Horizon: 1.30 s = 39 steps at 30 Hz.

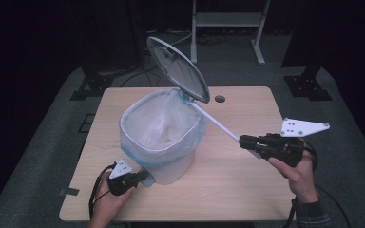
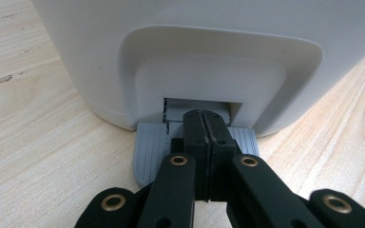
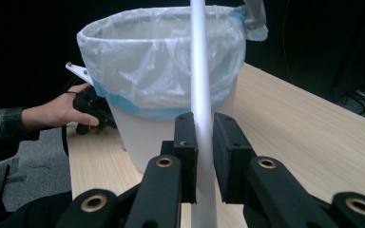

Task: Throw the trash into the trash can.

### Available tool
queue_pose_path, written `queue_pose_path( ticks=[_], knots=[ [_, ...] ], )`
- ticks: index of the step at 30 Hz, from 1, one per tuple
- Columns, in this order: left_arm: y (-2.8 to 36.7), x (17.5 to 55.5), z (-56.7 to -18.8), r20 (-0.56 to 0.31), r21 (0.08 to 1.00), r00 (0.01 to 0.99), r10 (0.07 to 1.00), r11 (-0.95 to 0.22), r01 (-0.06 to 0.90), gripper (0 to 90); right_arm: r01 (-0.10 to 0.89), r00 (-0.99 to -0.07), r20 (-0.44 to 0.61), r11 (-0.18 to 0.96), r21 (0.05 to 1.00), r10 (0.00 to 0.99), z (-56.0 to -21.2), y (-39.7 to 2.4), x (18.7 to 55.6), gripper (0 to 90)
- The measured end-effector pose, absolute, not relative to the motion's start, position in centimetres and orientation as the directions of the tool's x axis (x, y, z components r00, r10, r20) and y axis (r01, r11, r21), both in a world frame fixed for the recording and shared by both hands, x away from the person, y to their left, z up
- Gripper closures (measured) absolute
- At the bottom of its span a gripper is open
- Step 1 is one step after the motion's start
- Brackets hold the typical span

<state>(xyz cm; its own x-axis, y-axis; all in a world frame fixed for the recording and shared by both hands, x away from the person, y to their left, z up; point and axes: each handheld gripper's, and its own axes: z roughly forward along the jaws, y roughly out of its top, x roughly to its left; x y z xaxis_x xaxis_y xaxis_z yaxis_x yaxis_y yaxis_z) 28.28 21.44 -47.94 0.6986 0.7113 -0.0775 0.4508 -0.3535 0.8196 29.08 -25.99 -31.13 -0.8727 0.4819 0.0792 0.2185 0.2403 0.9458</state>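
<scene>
A white pedal bin (image 1: pixel 173 164) with a clear liner (image 1: pixel 159 124) stands left of the table's middle. Its grey lid (image 1: pixel 178 69) is tilted up and open at the back. My left gripper (image 1: pixel 145 176) lies low at the bin's front. Its jaws are shut, with nothing between them, and they rest on the grey foot pedal (image 2: pixel 148 148); the tips (image 2: pixel 203 124) reach the slot under the bin (image 2: pixel 204 52). My right gripper (image 1: pixel 243 141) is shut on a thin white rod (image 1: pixel 216 122). The rod slants up-left to the bin's rim below the lid. In the right gripper view the rod (image 3: pixel 198 71) rises between the pads (image 3: pixel 186 147).
The wooden table (image 1: pixel 247 190) has a cable hole (image 1: pixel 219 99) near its back edge. A metal stand (image 1: pixel 228 21) sits on the floor behind the table. A piece of dark tape (image 1: pixel 69 192) is stuck at the front left corner. Bare tabletop lies between the bin and my right hand.
</scene>
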Motion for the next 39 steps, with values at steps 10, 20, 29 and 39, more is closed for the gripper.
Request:
queue_pose_path(
  ticks=[10, 20, 29, 39],
  knots=[
    [21.4, 28.3, -47.9, -0.078, 0.819, 0.699, 0.711, -0.354, 0.451, 89.9, 0.192, -0.891, 0.060, 0.255, 0.948, 0.450, -29.2, -23.2, 29.9, 79.5],
    [21.5, 28.3, -47.9, -0.080, 0.819, 0.699, 0.711, -0.353, 0.453, 89.9, 0.187, -0.893, 0.053, 0.263, 0.947, 0.447, -27.3, -20.8, 31.2, 79.5],
    [21.5, 28.3, -48.0, -0.082, 0.820, 0.700, 0.710, -0.350, 0.452, 89.9, 0.183, -0.898, 0.052, 0.264, 0.947, 0.436, -26.0, -18.6, 32.6, 79.4],
    [21.5, 28.3, -48.0, -0.087, 0.820, 0.699, 0.709, -0.348, 0.454, 89.8, 0.186, -0.904, 0.045, 0.298, 0.936, 0.425, -25.0, -15.7, 34.1, 79.2]
  ],
)
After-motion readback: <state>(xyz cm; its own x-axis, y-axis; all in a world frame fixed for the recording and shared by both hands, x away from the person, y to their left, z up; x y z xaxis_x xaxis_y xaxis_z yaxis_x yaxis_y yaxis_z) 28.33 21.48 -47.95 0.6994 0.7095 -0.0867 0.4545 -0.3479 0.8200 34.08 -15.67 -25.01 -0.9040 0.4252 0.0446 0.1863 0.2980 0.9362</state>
